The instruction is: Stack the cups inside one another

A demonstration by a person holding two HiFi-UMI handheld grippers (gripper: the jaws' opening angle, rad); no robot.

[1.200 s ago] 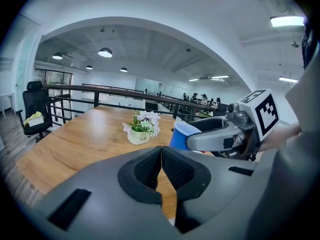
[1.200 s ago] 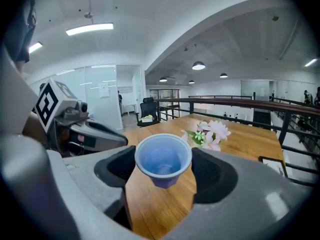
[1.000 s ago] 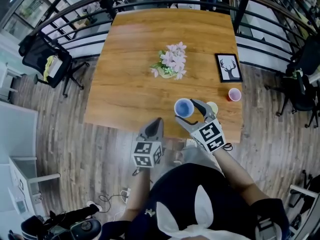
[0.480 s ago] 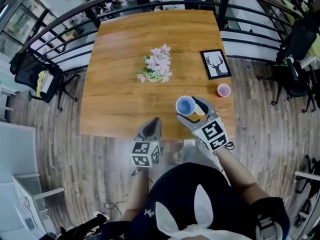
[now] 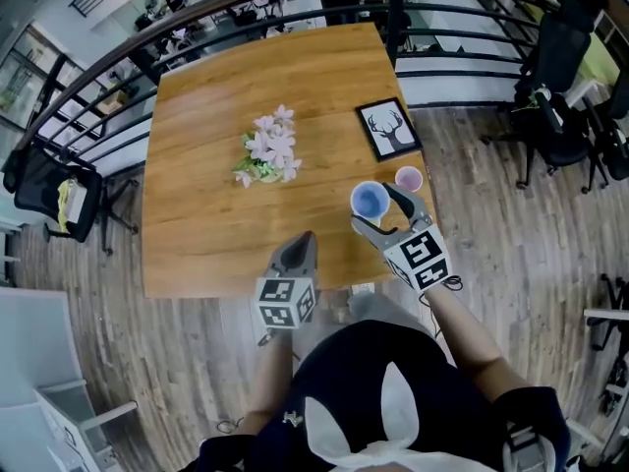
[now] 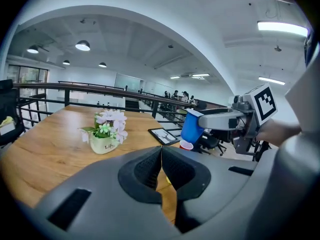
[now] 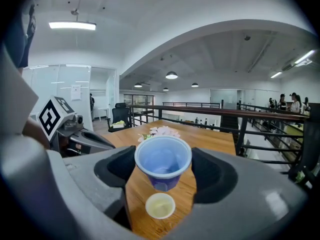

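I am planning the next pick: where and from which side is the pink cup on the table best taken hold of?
Probably across the side wall of the pink cup, just below its rim, coming from the near edge of the table. It stands upright, mouth up, and is round, so opposite sides offer a firm hold; the picture frame sits beyond it.

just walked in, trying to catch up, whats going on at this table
A person works two handheld grippers over a wooden table. The right gripper has its jaws shut on a blue cup, held up off the table. Below it in the right gripper view, a yellow cup stands on the wood. A red cup stands beside a framed deer picture. The left gripper hangs at the table's near edge, jaws together and empty. No cups are nested yet.
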